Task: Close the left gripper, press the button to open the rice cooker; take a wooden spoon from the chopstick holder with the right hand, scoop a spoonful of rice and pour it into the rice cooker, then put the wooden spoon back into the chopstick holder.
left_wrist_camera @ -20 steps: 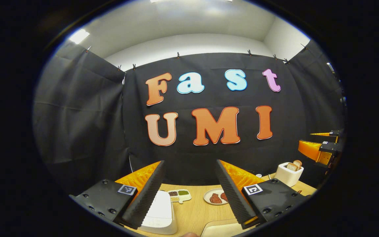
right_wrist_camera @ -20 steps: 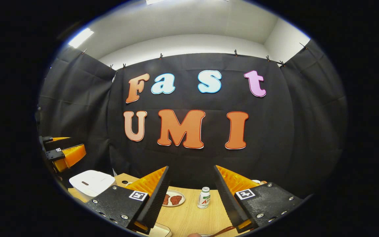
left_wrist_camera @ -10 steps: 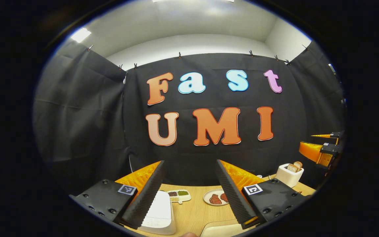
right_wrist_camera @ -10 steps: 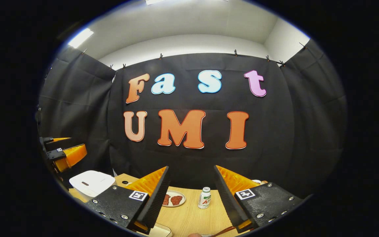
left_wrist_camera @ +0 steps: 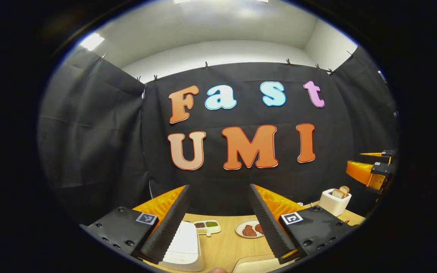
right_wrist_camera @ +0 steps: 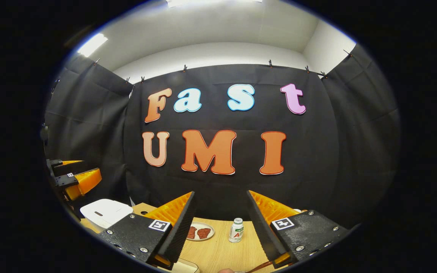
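Observation:
The white rice cooker (left_wrist_camera: pixel 183 246) sits on the wooden table with its lid down, low in the left gripper view, partly behind the near finger. My left gripper (left_wrist_camera: pixel 218 222) hangs open above the table with nothing between its fingers. In the right gripper view the cooker (right_wrist_camera: pixel 104 212) shows at the lower left, below the left gripper (right_wrist_camera: pixel 75 177). My right gripper (right_wrist_camera: pixel 220 223) is open and empty, held above the table. A thin brown wooden handle (right_wrist_camera: pixel 258 267) peeks out at the bottom edge by its right finger. The right gripper (left_wrist_camera: pixel 370 170) shows at the far right of the left gripper view.
A divided dish of grains (left_wrist_camera: pixel 207 226) and a plate with two pieces of meat (left_wrist_camera: pixel 250 229) lie beyond the cooker. A white toaster with bread (left_wrist_camera: pixel 335 201) stands at the right. A small white bottle (right_wrist_camera: pixel 236 230) stands mid-table. A pale board (left_wrist_camera: pixel 256 264) lies near the front.
Both views have tipped up very slightly, so the table items sit a little lower in frame. Both grippers stay open and empty.

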Tool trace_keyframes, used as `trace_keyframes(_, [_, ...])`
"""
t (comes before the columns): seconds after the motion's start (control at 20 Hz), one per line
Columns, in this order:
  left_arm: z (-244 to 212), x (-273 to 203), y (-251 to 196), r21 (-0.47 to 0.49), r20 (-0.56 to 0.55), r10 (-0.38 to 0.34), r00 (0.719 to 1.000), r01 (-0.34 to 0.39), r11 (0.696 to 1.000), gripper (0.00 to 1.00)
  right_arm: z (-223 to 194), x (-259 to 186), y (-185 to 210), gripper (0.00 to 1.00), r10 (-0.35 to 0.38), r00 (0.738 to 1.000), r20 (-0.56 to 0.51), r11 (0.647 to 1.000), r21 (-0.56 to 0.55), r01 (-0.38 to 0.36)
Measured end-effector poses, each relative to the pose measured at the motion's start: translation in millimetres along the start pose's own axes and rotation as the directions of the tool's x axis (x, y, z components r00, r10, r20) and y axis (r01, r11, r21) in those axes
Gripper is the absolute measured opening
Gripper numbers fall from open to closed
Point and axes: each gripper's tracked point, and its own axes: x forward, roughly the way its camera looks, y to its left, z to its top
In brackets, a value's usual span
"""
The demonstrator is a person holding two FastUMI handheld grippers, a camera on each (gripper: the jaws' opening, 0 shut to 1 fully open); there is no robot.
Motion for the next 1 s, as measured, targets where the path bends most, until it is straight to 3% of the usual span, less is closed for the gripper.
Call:
trace_keyframes(0.55, [-1.9,-1.8,0.1,-0.001,0.005,-0.002,1.000,0.002,1.000,1.00,1.6,-3.1,-1.6,0.82,-0.010,1.000,0.011,1.000,-0.003,0.010])
trace_keyframes(0.6, [-1.0,-1.2,0.6,-0.003,0.007,-0.002,1.000,0.002,1.000,1.00,2.4,-2.9,-2.7,0.87,-0.013,1.000,0.014,1.000,-0.002,0.013])
trace_keyframes(0.65, [-1.0,-2.4,1.4,-0.004,0.008,0.002,1.000,-0.002,1.000,1.00,3.9,-2.6,-2.4,0.82,-0.013,1.000,0.018,1.000,0.000,0.013])
trace_keyframes(1.0, [2.5,-2.9,-1.5,0.005,0.014,-0.003,1.000,0.003,1.000,1.00,7.2,-5.8,-6.8,0.83,-0.028,0.999,0.033,0.999,0.020,0.027])
